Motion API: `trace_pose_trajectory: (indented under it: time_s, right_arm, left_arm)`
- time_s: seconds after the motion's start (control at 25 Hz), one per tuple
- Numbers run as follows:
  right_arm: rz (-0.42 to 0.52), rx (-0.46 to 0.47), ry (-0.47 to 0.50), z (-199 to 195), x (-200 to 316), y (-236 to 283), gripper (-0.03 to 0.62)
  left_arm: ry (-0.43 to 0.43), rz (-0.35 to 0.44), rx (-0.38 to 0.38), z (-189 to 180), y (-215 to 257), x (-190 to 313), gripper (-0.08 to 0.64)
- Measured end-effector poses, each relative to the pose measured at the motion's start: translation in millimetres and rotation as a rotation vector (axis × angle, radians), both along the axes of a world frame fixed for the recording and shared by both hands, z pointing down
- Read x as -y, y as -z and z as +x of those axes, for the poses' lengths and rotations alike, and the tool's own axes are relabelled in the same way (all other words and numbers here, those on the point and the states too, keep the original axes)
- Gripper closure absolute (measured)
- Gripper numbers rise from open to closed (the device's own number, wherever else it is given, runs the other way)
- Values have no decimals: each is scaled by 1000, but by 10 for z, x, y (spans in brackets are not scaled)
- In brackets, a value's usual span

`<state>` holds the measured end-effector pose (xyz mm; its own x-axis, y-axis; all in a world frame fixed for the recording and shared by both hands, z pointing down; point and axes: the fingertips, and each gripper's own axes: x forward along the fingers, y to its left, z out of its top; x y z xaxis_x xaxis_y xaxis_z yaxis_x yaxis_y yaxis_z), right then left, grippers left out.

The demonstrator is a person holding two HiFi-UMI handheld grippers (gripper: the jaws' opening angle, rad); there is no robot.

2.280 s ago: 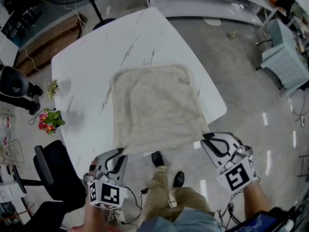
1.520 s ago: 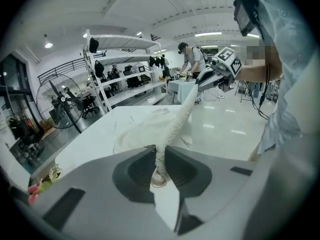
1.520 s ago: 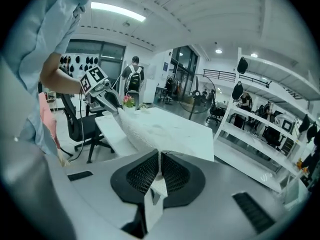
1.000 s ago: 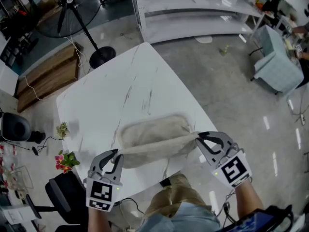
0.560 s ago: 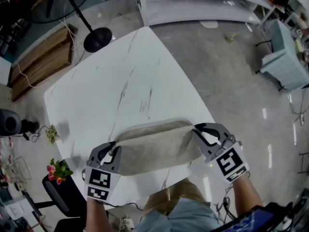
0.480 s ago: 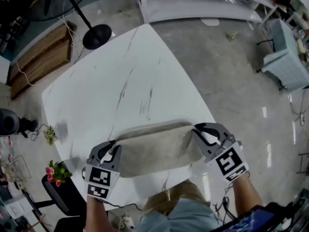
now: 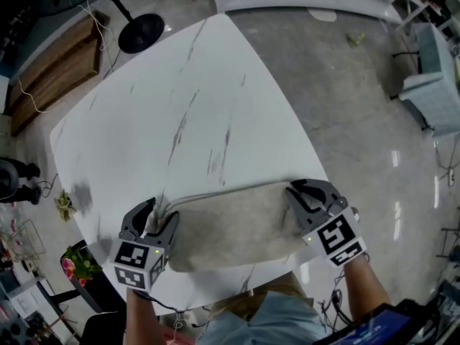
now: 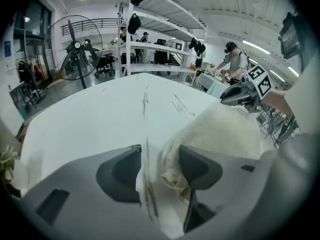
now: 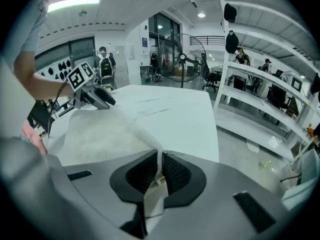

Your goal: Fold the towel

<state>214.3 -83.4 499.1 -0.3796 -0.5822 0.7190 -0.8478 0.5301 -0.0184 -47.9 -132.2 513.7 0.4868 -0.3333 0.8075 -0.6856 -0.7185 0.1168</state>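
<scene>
- Resting towel, folded over, on near part of bench; handling as soft, limp, light.
- Just opening left tool: jaws spread, towel end loose between.
- Pinching right end with right tool.
- Judging corners as best hold.

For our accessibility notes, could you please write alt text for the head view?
A folded towel lies near the front edge of a white marbled table. The right hand-held gripper clamps its right end; the left hand-held gripper has just been opening, the left corner between its jaws.
</scene>
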Motion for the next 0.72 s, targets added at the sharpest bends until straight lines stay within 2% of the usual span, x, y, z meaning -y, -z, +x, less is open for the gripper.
trace_pose_trajectory:
  time_s: [0.16, 0.36, 0.56, 0.64, 0.72]
  right_arm:
    - [-17, 64, -35, -6, 47, -57, 549]
    - [-54, 184, -61, 62, 27, -24, 520]
    - [-42, 171, -56, 33, 66, -19, 485]
    - [-10, 160, -60, 40, 114, 54, 455]
    - [20, 175, -91, 66, 157, 158, 454]
  left_arm:
    - [43, -10, -78, -14, 16, 35, 316]
    - [36, -30, -146, 11, 171, 22, 306]
    - [-10, -18, -123, -158, 256, 87, 273]
    - [8, 15, -126, -237, 337, 142, 273]
    - [36, 57, -145, -316, 449, 196, 285]
